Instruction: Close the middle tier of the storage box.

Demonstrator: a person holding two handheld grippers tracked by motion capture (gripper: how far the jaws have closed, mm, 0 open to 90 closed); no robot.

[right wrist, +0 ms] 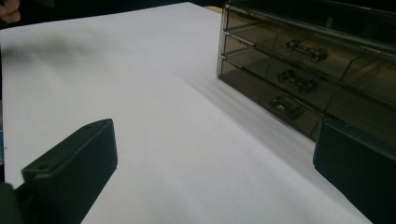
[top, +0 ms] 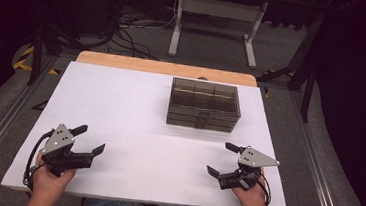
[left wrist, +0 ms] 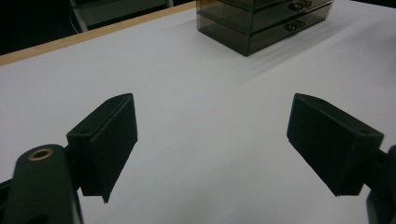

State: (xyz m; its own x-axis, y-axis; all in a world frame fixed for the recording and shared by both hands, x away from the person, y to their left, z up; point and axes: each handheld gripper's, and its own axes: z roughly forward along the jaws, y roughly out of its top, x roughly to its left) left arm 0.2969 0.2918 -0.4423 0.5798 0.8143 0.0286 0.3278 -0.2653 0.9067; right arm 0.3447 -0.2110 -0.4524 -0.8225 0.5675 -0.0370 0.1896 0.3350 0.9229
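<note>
Smoke-grey translucent plastic drawer chest [top: 204, 105], three shallow drawers tall with small metal pulls on the fronts, standing square on the far right half of the white tabletop [top: 134, 124], drawer fronts turned toward the person's side and apparently all pushed in; top tray divided into compartments, contents too dim to make out. Set well apart from both tools, probably so that either can come at the handles straight on. Left gripper [top: 87, 142], black with a grey three-cornered plate, held low near the front left edge of the table, jaws spread wide with nothing between them but bare white surface; same wide, empty gap in the left gripper view [left wrist: 212, 144], chest at the upper right [left wrist: 266, 23]. Right gripper [top: 223, 159] near the front right edge, jaws likewise standing wide apart and gripping nothing, angled toward the chest, whose stacked handles fill the upper right of the right gripper view [right wrist: 303, 79]; likely the nearer tool for a first pull on a drawer. White sheet laid over a pale wooden board [top: 164, 67], a strip of which shows along the far edge. Beyond it, grey carpeted floor, loose black cables [top: 127, 33], white metal legs of another stand [top: 213, 25], dark surroundings.
</note>
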